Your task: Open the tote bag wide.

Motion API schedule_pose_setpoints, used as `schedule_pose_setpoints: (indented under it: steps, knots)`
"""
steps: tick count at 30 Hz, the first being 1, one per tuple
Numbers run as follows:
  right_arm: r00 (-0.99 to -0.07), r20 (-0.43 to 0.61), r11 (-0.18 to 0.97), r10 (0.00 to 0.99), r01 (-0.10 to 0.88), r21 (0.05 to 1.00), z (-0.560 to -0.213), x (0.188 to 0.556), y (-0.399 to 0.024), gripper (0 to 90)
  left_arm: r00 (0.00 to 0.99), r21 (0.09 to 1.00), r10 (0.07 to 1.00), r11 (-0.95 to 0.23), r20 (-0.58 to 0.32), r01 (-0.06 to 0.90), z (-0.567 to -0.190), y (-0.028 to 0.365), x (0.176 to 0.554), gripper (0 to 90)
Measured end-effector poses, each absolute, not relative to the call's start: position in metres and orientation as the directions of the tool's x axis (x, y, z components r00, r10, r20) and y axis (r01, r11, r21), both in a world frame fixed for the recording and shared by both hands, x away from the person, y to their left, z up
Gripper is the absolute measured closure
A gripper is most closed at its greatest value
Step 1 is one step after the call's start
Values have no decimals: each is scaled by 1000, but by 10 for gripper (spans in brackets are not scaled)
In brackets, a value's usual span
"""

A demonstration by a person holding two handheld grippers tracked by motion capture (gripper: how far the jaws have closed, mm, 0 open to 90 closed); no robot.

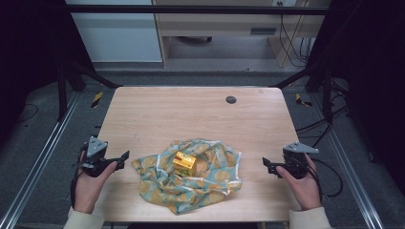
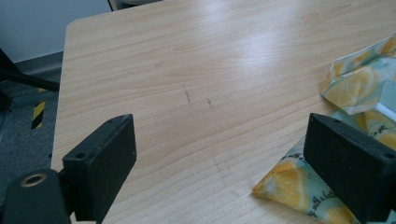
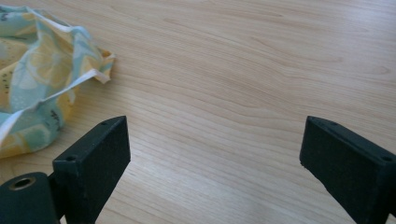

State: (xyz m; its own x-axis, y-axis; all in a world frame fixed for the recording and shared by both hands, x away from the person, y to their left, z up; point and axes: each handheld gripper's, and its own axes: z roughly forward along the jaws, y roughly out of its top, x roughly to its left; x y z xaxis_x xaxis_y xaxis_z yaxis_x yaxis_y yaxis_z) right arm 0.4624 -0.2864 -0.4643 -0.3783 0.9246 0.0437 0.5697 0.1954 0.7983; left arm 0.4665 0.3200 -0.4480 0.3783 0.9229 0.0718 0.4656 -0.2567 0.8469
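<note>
Pale wood-grain worktop (image 1: 157,109). Crumpled teal cotton cloth with lemon print (image 1: 210,181) lies between the claws, a shiny gold box (image 1: 184,163) resting on its middle. Left claw (image 1: 123,158) and right claw (image 1: 266,163) both gape wide, empty, flanking the cloth. Judged: nothing wrapped or lifted yet. Box stands turned corner-on; long axis unclear.
</note>
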Motion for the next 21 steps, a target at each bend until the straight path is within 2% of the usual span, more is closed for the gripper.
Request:
schedule_pose_setpoints:
  steps: [13,18,21]
  knots:
    - [-325,37,181,945,612,770,-480,462,-305,82,365,784,930,-265,53,561,-462,336,477,77]
    - [-368,25,226,929,621,750,-483,456,-295,76,400,754,912,-324,89,571,-464,327,477,68]
    - [-402,14,260,916,617,743,-482,455,-286,76,414,752,907,-327,79,573,-465,323,476,68]
